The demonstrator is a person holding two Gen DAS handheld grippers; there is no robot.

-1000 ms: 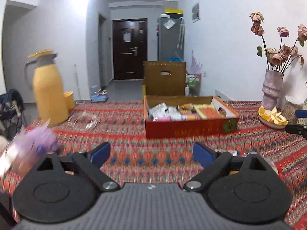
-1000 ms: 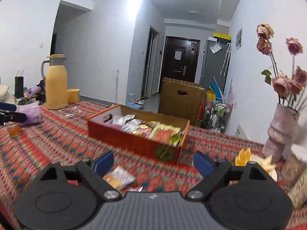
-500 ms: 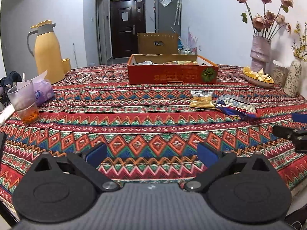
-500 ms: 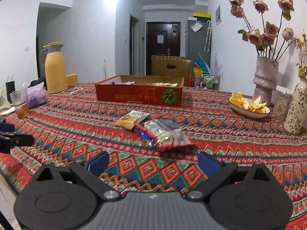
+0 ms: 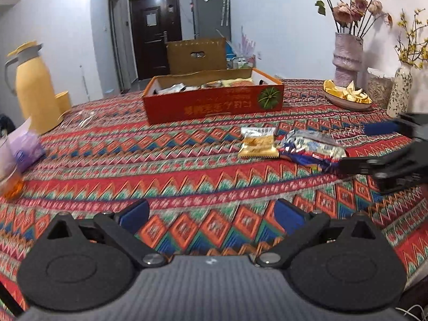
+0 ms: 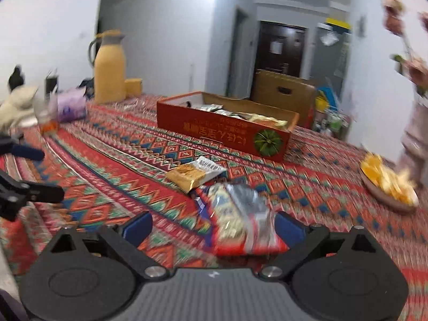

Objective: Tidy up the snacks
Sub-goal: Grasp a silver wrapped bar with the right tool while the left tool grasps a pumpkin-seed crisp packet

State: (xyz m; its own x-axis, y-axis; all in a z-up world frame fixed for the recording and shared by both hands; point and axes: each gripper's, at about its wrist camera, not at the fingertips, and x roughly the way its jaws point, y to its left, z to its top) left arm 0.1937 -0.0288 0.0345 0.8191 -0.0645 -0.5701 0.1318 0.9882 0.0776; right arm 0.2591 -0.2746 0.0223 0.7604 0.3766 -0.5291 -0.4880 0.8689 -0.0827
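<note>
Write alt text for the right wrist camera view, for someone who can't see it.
The open right gripper hangs low over a patterned tablecloth, its jaws either side of a shiny red-and-silver snack bag, not pressing it. A gold snack packet lies just beyond, then an open red box of snacks.

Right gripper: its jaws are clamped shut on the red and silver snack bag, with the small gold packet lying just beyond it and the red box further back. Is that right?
Not quite. In the right wrist view the right gripper stands open: the red and silver snack bag lies between its blue fingers, unpinched. The gold packet and the red box sit as described.
</note>
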